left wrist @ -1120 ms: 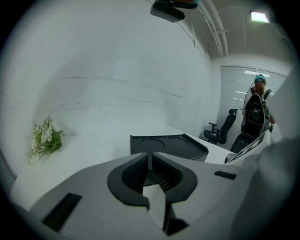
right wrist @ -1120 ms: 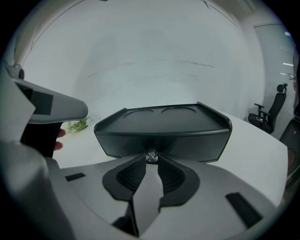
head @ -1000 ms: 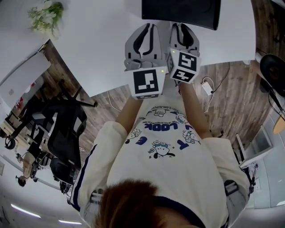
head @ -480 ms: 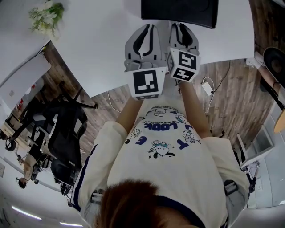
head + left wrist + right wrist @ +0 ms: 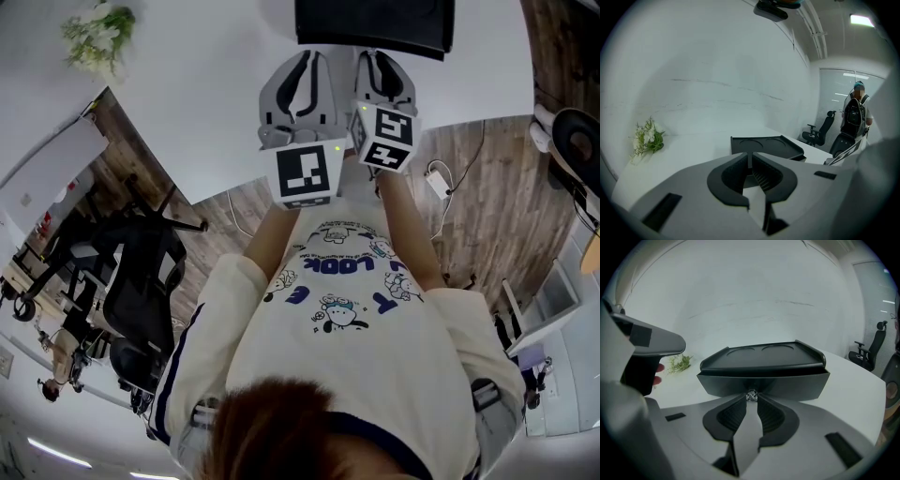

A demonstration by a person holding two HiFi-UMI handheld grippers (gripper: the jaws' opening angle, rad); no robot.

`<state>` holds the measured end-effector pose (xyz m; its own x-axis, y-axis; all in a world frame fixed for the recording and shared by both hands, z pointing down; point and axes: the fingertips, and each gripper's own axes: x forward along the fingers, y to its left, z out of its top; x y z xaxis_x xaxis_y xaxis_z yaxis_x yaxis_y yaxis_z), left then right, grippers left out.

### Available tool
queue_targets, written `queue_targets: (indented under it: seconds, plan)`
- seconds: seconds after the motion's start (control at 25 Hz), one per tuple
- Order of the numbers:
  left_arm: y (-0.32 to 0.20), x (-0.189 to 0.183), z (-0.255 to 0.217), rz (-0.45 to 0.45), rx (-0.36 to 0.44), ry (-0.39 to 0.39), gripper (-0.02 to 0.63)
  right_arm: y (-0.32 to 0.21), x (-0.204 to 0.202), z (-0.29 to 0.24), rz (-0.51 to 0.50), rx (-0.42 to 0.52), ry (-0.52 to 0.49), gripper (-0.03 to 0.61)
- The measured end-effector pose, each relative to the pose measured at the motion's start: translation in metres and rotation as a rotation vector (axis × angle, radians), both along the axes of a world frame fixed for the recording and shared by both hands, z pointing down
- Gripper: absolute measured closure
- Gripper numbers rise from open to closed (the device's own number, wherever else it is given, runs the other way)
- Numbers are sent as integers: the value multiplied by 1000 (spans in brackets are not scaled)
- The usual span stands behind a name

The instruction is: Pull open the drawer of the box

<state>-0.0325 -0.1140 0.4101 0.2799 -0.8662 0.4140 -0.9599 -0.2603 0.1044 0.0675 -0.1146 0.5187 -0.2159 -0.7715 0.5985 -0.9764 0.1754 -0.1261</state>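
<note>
- The right gripper (image 5: 751,399) is level with the front of the box (image 5: 761,359). Its jaws are drawn in on the small clear knob (image 5: 751,395) at the middle of the drawer (image 5: 787,383). The tips sit either side of the knob, with only a narrow gap behind them.
- That hold makes sense for the task: the knob is the only handle on the drawer face, and the gripper lines up straight behind it, so a pull towards the person would likely run along the drawer's slide.
- The left gripper (image 5: 750,154) has its jaws pressed together on nothing. It hangs just beside the right one, above the white table (image 5: 855,380) and short of the box, touching nothing (I read it as idle, perhaps ready to steady the box).
- The box stands on the table at the far edge of the head view, directly ahead of both grippers.
- Its long axis runs side to side across the right gripper view, with two round recesses side by side in the top.
- The drawer face points back towards the person and the right gripper.
- The drawer front looks about flush under the lid, so I judge the pull not yet made, though a slight opening cannot be ruled out from here.
</note>
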Motion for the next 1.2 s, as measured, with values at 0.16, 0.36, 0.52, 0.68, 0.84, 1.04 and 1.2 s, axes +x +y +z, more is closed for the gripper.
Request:
queue_targets:
  seconds: [0.16, 0.36, 0.52, 0.68, 0.84, 1.04, 1.2]
  plan:
    - [1, -1, -2, 0, 6, -1, 575, 4, -1, -1, -1, -5, -5, 491]
    - [3, 0, -7, 5, 16, 3, 576, 12, 1, 0, -1, -10, 4, 491]
    - [5, 4, -9, 16, 19, 3, 577, 16, -1, -1, -5, -9, -2, 491]
    - [7, 5, -9, 19, 21, 4, 576, 21, -1, -1, -9, -6, 2, 491]
    - [9, 5, -9, 19, 22, -1, 576, 28, -2, 0, -14, -18, 7, 491]
    - [12, 2, -6, 11, 19, -2, 576, 32, -4, 2, -17, -11, 3, 491]
    - [14, 0, -4, 8, 15, -3, 576, 35, -3, 2, -14, -11, 3, 491]
